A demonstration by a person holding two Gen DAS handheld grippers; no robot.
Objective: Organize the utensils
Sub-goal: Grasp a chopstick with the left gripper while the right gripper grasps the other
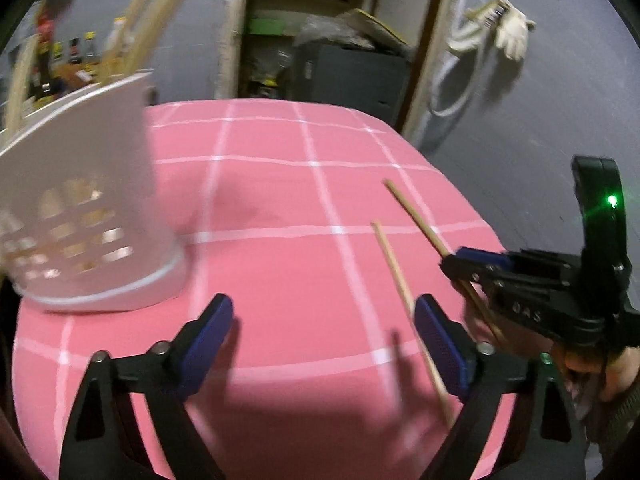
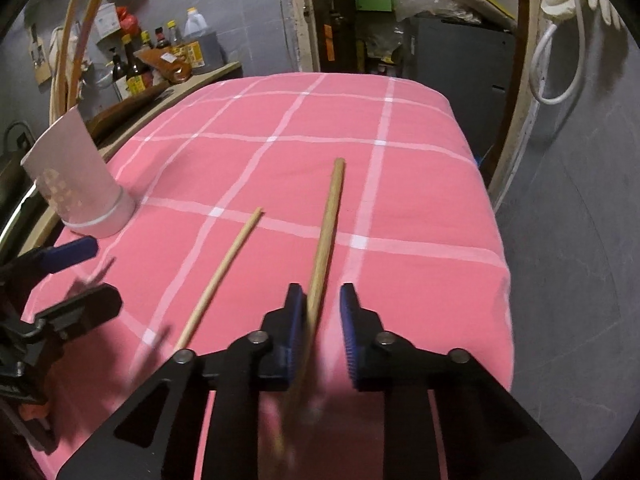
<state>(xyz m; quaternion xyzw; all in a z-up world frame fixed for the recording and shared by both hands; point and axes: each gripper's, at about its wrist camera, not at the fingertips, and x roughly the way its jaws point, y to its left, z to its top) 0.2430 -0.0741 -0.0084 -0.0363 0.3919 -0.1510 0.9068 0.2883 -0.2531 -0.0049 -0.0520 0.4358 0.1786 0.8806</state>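
Observation:
Two wooden chopsticks lie on the pink checked tablecloth (image 1: 280, 200). One chopstick (image 2: 326, 232) runs between the fingers of my right gripper (image 2: 322, 332), whose jaws are open around it with a gap on the right side; it also shows in the left wrist view (image 1: 416, 216). The other chopstick (image 2: 220, 276) lies to its left, beside the right finger of my left gripper (image 1: 322, 340), which is open and empty; it also shows there (image 1: 400, 292). A white perforated utensil holder (image 1: 84, 216) with wooden utensils stands at the left, and shows in the right wrist view (image 2: 76, 184).
The table's right edge drops to a grey floor (image 2: 580, 240). Bottles (image 2: 136, 64) and boards crowd a shelf behind the holder. A doorway with clutter (image 1: 320, 40) lies beyond the far edge. A glove (image 1: 512, 36) hangs on the wall.

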